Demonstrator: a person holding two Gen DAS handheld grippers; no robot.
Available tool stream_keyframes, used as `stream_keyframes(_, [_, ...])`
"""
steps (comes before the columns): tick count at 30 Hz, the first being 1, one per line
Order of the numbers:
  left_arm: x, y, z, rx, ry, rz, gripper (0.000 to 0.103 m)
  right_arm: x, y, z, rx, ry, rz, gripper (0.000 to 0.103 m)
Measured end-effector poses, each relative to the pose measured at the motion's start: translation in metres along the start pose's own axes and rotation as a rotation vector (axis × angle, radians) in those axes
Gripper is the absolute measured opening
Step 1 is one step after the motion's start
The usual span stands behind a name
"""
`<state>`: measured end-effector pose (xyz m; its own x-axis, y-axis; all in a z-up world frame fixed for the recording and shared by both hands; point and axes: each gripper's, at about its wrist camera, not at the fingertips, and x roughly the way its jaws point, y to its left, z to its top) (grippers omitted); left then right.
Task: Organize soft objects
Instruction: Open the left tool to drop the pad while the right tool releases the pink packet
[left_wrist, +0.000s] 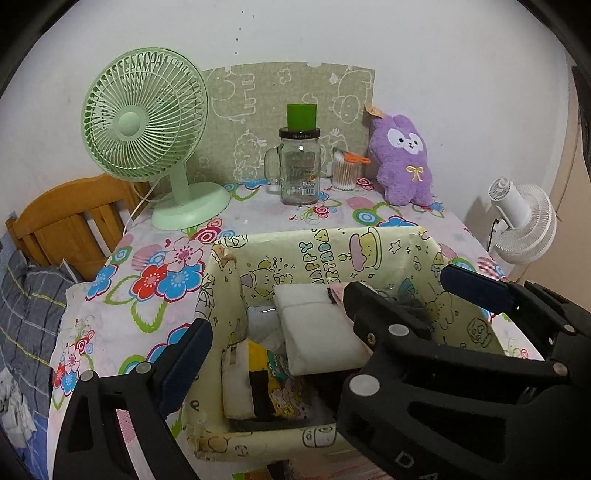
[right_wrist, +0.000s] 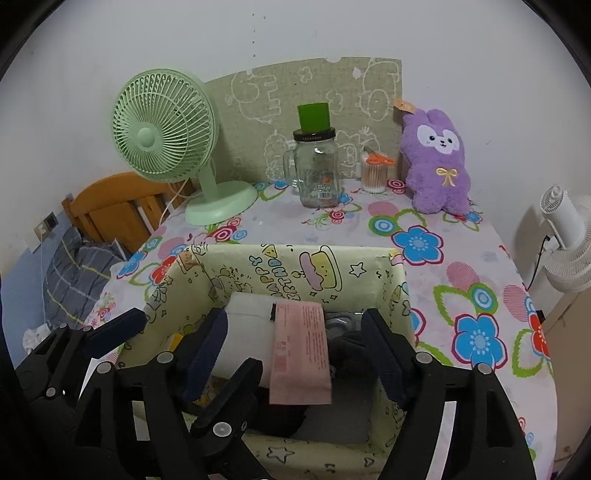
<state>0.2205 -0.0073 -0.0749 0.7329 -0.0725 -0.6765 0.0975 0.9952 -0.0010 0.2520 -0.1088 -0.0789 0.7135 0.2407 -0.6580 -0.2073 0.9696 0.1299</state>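
Note:
A yellow cartoon-print box (left_wrist: 373, 254) (right_wrist: 258, 266) stands near the front of the floral table. In it lie a white soft pack (left_wrist: 314, 321) (right_wrist: 245, 314), a pink pack (right_wrist: 301, 350) resting on the white one, a yellow cartoon pack (left_wrist: 284, 384) and dark cloth (right_wrist: 347, 343). My right gripper (right_wrist: 295, 317) (left_wrist: 399, 284) is open over the box, the pink pack between its fingers, untouched. My left gripper (left_wrist: 295, 325) is open wide and straddles the box's left wall, with one of its fingers (right_wrist: 118, 330) outside. A purple plush bunny (left_wrist: 402, 158) (right_wrist: 437, 162) sits at the back right.
A green desk fan (left_wrist: 147, 129) (right_wrist: 166, 147), a glass mug jar (left_wrist: 299, 170) (right_wrist: 319, 173) topped by a green cup, and a cotton-swab tub (left_wrist: 345, 171) line the back wall. A white fan (left_wrist: 524, 221) stands beyond the table's right edge. A wooden headboard (left_wrist: 70, 218) and bedding are left.

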Motion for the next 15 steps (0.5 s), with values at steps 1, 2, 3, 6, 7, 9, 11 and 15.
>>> stream_keyframes(1, [-0.001,-0.001,0.0,-0.001,-0.001,-0.001,0.096,-0.002,0.0,0.0,-0.001,-0.002,0.0,0.08])
stream_keyframes(2, [-0.003,-0.001,0.0,-0.002,-0.002,-0.001,0.096,-0.004,0.0,-0.001,-0.001,-0.004,-0.003,0.081])
stream_keyframes(3, [-0.005,-0.001,-0.001,-0.003,-0.001,-0.002,0.096,-0.006,0.0,-0.001,-0.001,-0.005,-0.006,0.085])
stream_keyframes(6, [-0.014,-0.004,-0.001,-0.003,-0.011,0.001,0.097,-0.015,0.001,-0.002,0.001,-0.014,-0.021,0.089])
stream_keyframes(7, [-0.016,-0.005,-0.001,-0.002,-0.016,0.001,0.097,-0.018,0.001,-0.002,0.001,-0.018,-0.023,0.089])
stream_keyframes(9, [-0.023,-0.007,-0.002,-0.001,-0.028,0.001,0.097,-0.026,0.0,-0.002,-0.001,-0.03,-0.031,0.09])
stream_keyframes(11, [-0.03,-0.009,-0.003,0.0,-0.041,0.003,0.098,-0.033,0.001,-0.003,-0.002,-0.04,-0.038,0.091])
stream_keyframes(15, [-0.043,-0.013,-0.005,0.004,-0.06,0.003,0.098,-0.049,0.002,-0.005,-0.001,-0.062,-0.051,0.095])
